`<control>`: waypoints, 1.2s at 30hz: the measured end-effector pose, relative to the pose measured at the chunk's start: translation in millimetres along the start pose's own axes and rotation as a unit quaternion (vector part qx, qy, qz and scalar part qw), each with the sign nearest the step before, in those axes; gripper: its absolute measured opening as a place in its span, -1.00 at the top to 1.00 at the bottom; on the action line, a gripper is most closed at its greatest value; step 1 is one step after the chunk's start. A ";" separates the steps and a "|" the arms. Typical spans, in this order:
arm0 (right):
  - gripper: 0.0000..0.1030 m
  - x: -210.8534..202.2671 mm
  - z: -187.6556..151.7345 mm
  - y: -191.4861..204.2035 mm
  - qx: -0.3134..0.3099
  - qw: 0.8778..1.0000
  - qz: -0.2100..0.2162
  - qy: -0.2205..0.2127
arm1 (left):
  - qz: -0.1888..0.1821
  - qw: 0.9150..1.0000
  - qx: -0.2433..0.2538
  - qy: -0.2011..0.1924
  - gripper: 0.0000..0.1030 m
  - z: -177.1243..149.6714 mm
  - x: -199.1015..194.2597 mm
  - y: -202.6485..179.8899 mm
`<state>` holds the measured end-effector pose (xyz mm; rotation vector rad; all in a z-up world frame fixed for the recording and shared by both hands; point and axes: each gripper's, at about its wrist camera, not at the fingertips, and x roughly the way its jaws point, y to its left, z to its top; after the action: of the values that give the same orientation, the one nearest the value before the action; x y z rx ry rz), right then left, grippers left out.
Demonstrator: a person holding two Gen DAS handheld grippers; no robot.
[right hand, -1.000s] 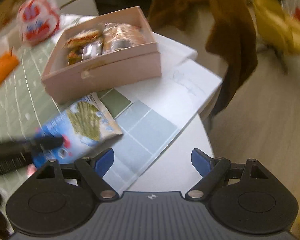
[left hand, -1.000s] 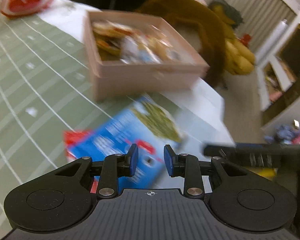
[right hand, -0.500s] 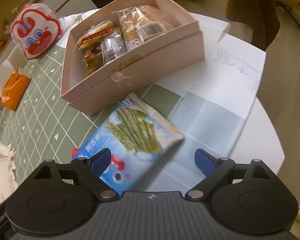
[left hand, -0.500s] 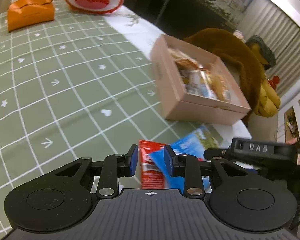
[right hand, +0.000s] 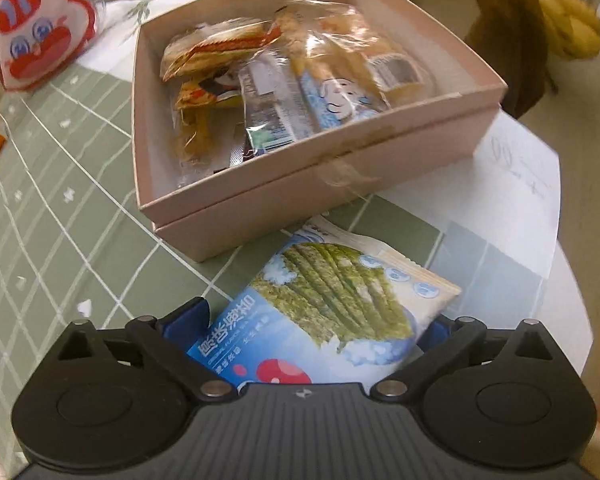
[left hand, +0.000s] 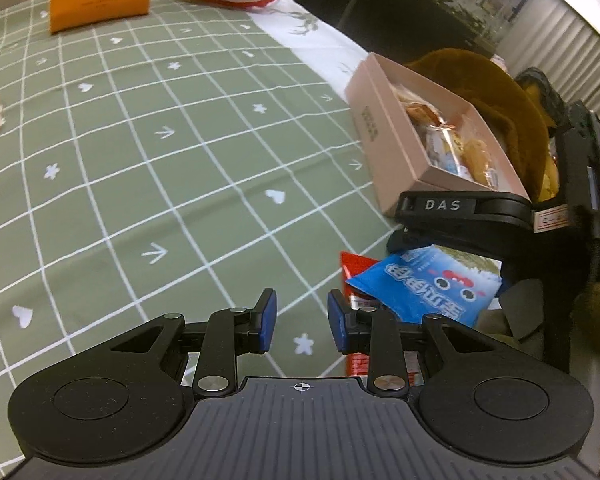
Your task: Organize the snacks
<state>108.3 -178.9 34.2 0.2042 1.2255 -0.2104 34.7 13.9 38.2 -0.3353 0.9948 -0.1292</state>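
Right gripper (right hand: 306,344) is spread wide with the blue seaweed snack pack (right hand: 324,320) lying between its fingers; the pads sit at the pack's 2 sides, but contact isn't confirmed, so call it straddling, not gripped. The pack lies flat on the table (left hand: 148,168) near its right edge, just in front of the pink box (right hand: 340,184), partly on the green checked cloth and partly on the pale paper sheets. A red packet (left hand: 350,264) pokes out from under it in the left wrist view.

Left gripper (left hand: 302,322) hangs over bare cloth with a narrow gap between its pads, holding nothing.

Step in hand, my read: close on the blue pack and move it into the box.

- Pinch across the pack's width, near the middle (air-filled foil will slip or fold if caught by a corner).
- Close gently; the contents probably crush.
- Lift straight up before moving forward, so the box's near wall is cleared and the red packet doesn't drag along.
- The box already holds several wrapped snacks (right hand: 276,80); aim for the emptier right part.
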 end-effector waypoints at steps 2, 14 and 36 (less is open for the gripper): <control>-1.00 1.0 0.1 5.4 -0.013 1.000 -0.006 -0.003 | 0.000 1.000 0.000 0.003 0.37 -1.1 0.5 1.6; -0.91 -15.4 -25.1 -88.5 -0.087 0.994 0.043 -0.042 | -0.021 0.994 0.102 0.018 0.37 -12.8 1.0 -44.4; -0.87 -24.7 -54.6 -114.4 -0.149 0.977 0.124 -0.084 | 0.036 0.971 0.232 0.053 -0.49 -23.1 30.0 -86.8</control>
<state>20.0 -273.2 35.1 0.0748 1.0373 0.1702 35.5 -80.6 31.8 0.1384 1.0480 -0.3105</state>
